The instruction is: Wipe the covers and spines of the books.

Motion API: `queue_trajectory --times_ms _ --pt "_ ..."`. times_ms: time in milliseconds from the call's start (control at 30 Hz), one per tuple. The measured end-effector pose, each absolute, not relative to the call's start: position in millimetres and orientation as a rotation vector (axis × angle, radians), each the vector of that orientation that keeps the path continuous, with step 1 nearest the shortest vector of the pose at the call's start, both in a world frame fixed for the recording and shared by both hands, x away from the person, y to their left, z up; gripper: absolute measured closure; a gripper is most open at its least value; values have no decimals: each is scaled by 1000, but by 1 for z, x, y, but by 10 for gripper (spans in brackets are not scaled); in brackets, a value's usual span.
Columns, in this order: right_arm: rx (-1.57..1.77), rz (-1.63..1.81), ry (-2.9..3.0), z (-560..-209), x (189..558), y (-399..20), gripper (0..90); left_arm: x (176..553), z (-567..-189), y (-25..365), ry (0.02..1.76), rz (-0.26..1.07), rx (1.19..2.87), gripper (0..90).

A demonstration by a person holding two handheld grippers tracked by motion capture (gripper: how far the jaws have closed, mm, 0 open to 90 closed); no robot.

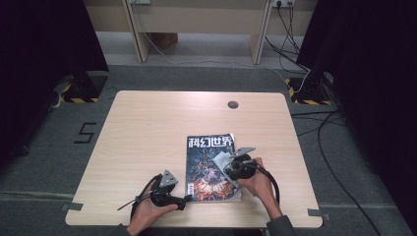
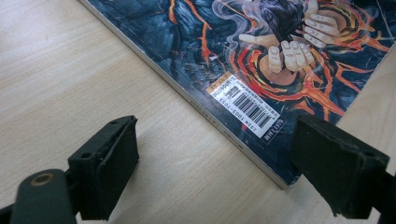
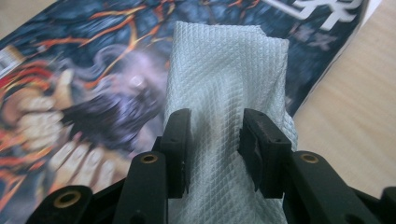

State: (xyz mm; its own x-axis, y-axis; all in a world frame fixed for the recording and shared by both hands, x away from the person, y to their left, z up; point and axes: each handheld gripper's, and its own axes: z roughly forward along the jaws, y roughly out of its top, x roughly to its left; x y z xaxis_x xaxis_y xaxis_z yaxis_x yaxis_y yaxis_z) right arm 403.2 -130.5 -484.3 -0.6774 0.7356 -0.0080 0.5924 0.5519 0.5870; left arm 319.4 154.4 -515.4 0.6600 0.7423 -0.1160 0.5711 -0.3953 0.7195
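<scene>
Wooden table (image 1: 147, 132), grey carpeted floor (image 1: 44, 162)

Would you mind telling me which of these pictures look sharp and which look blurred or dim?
Left gripper view: sharp, the magazine barcode crisp. Right gripper view: the white cloth is clear, the cover art beside it smeared. High view: dim, dark curtains at both sides, the table evenly lit.
</scene>
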Motion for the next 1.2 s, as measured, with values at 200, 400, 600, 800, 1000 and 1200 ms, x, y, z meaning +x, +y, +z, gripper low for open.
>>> queue_trajectory --times_ms 200,400,600,800,1000,1200 --pt "1170 805 2484 -485 437 -128 632 319 -516 155 1010 289 2111 142" --pt "1247 791 2439 -484 464 -128 636 319 -516 155 1009 288 2111 142" --pt "1321 774 2373 -485 487 -126 635 320 -516 155 1004 286 2110 142" --pt "1393 792 2332 -486 499 -128 631 319 -516 155 1003 289 2104 142" --pt "1306 735 2312 -486 492 -118 656 320 -516 155 1001 287 2113 141" --pt "1201 737 2394 -485 481 -96 669 320 -516 155 1000 284 2113 140"
